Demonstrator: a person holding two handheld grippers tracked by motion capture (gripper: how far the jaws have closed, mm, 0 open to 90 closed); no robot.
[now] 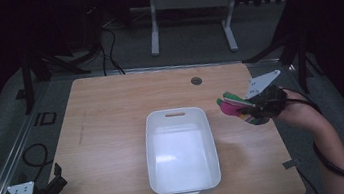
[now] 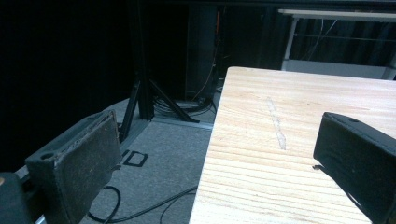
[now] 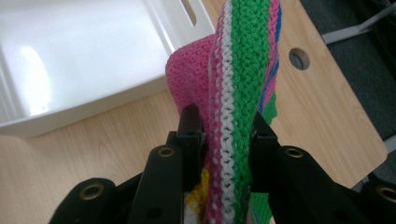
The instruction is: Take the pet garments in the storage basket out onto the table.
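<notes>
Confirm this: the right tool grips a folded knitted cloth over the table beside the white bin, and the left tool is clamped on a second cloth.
Wrong on the left tool: the left gripper view shows its jaws wide apart with nothing between them. The right tool does grip the cloth beside the bin.

In the right gripper view the knitted piece [image 3: 238, 70] runs off the top edge and drops behind the black jaws at the bottom, so its full shape cannot be told. The white bin [image 3: 93, 60] is cut off at the left and top there. In the high view the same knitted piece [image 1: 234, 106] is partly hidden by the right gripper [image 1: 255, 109]; it is perhaps folded. The left gripper [image 1: 46, 191] is dark, its hand cropped by the bottom edge.
</notes>
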